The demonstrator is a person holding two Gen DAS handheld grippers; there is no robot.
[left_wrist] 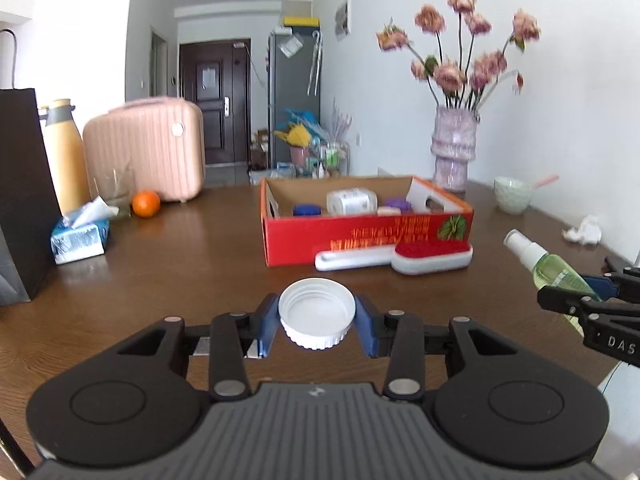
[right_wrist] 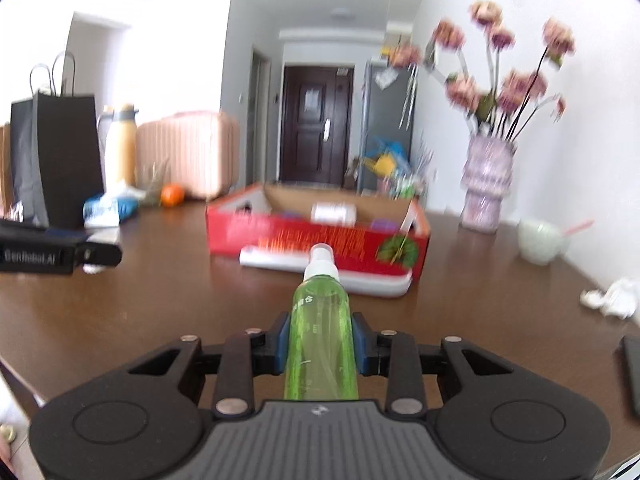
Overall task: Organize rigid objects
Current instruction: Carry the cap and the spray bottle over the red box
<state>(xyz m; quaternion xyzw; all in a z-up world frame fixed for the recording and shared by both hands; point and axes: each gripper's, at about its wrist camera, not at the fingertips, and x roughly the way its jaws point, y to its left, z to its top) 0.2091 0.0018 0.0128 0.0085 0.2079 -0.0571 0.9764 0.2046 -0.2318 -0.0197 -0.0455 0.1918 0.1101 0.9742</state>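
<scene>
The left gripper (left_wrist: 317,322) is clamped on a white ribbed plastic screw cap (left_wrist: 317,312), hollow side up, its blue pads pressing the cap's two sides above the dark brown wooden tabletop (left_wrist: 180,264); the right gripper (right_wrist: 320,342) is clamped on a translucent green plastic spray bottle (right_wrist: 321,344) with a white nozzle pointing far, the blue pads bearing on the bottle's body.

Far of both grippers, at mid-tabletop, stands an open red cardboard box (left_wrist: 360,236) with a brown interior; inside it lie a white wrapped roll (left_wrist: 352,201), a blue cap-like item (left_wrist: 306,210) and a purple item (left_wrist: 396,203); just beside the box's near wall lies a white plastic brush with a red bristle pad (left_wrist: 428,254), handle to the left.

At far left stand a black paper bag (left_wrist: 22,196), a yellow flask (left_wrist: 66,156) and a pink ribbed suitcase (left_wrist: 148,148); near them lie a blue tissue pack (left_wrist: 80,236) and an orange (left_wrist: 146,203).

At far right stand a pink textured vase of dried pink flowers (left_wrist: 454,148) and a pale green bowl (left_wrist: 512,195); a crumpled white tissue (left_wrist: 582,231) lies on the near side of the bowl.
</scene>
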